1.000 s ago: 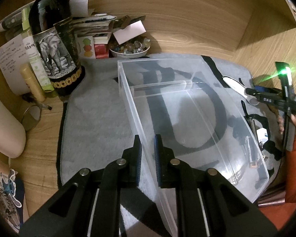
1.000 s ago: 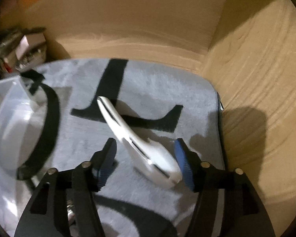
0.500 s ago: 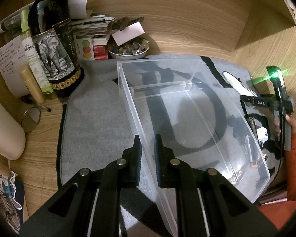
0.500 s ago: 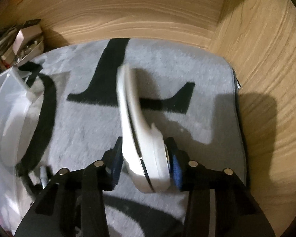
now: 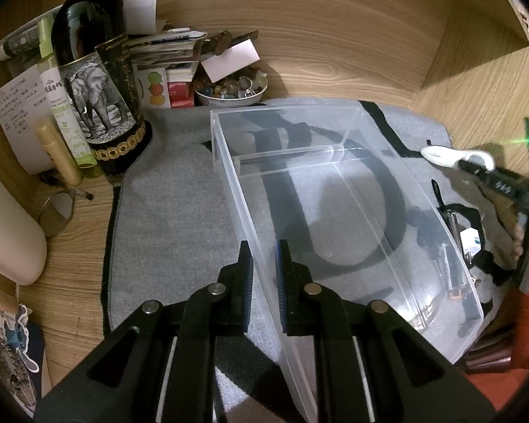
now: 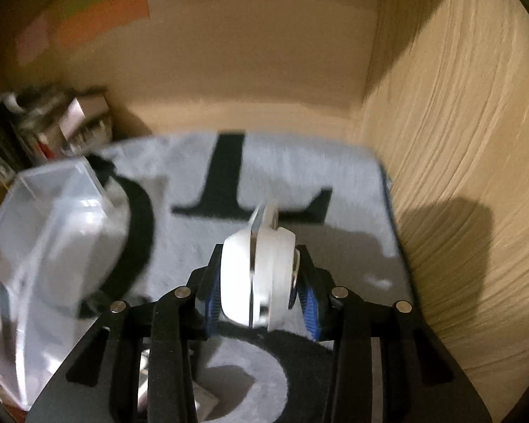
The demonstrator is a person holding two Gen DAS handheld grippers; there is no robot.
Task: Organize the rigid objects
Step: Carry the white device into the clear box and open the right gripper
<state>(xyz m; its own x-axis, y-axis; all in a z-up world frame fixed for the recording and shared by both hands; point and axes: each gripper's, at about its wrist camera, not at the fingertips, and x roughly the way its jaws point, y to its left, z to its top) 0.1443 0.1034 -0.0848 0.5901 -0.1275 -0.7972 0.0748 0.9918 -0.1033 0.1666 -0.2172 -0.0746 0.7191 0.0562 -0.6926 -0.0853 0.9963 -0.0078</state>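
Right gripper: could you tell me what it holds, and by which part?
The right gripper clamps a white plastic folding tool by its rounded thick end.

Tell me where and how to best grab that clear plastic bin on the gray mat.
Grip the clear plastic bin by its thin upright near-left wall, coming from above with one of the fingers inside and one outside. The left gripper straddles that rim now.

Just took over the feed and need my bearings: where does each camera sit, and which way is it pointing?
Left wrist: on the left tongs, looking forward over the clear plastic bin whose near wall they pinch; the right tongs and an orange sleeve show at right.
Right wrist: on the right tongs, facing the wooden corner, clamped on a white folding tool.
Shared: bin, grey mat, white tool.
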